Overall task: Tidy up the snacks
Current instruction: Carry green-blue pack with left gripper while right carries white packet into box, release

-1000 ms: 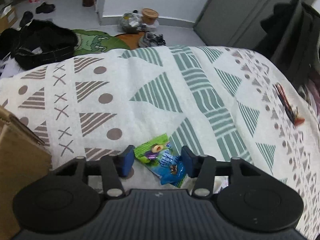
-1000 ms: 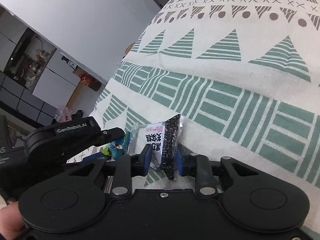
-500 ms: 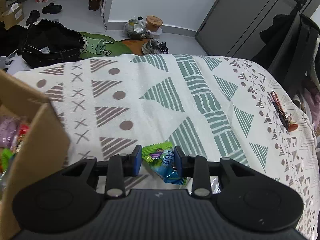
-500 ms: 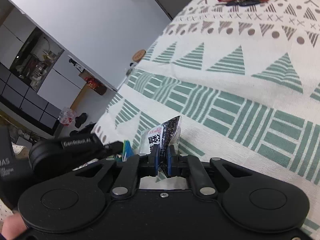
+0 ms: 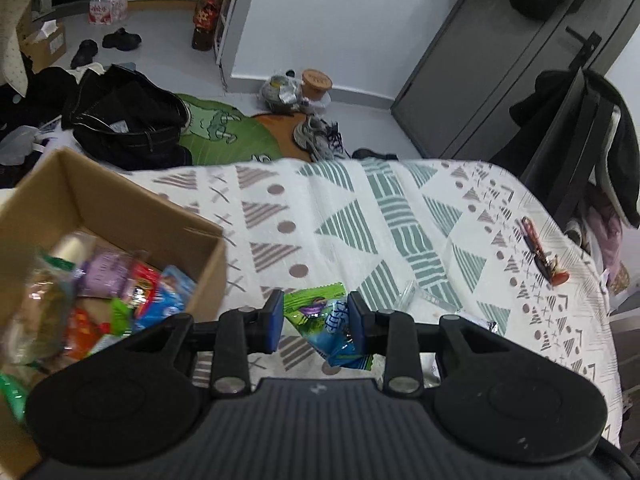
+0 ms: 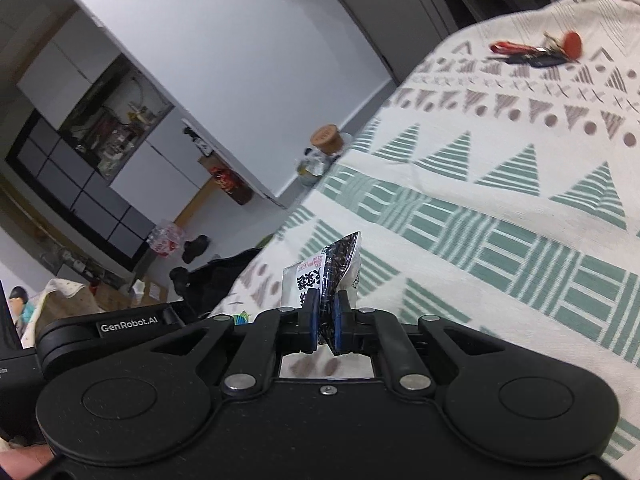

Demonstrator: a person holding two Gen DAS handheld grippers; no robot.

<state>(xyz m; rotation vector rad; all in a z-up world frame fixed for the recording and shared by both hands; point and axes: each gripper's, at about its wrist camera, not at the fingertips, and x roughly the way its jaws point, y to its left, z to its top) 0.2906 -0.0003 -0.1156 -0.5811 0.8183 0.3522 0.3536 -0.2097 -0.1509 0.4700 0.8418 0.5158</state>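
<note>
The green and blue snack packet [image 5: 325,322] sits between the blue pads [image 5: 274,322] of the left gripper [image 5: 316,322]; both pads press its sides, so this gripper is clamped on it, and the packet hangs above the patterned cloth [image 5: 360,216] of the table. The right gripper [image 6: 325,322] is closed tight on a black and white snack packet [image 6: 330,270], which stands up from between its pads, with the printed white face turned to the left.

Just to the left of the left gripper there is an open cardboard box [image 5: 120,204] on the cloth. Its near wall stands close beside the left finger. Inside the box lie many snack bags [image 5: 132,292] in purple, red, blue, green and orange; they are blurred. To the right of the left gripper a clear plastic wrapper [image 5: 424,296] lies on the cloth, near the right finger. Farther right, near the table edge, lies a bunch of keys with a red tag [image 5: 542,254], well apart from both grippers.

Behind the table, on the floor, there are a black bag [image 5: 128,124], a green mat [image 5: 224,136], grey shoes [image 5: 316,140] and a jar with a brown lid [image 5: 316,82]. A dark jacket [image 5: 608,136] hangs on a chair at the right.
</note>
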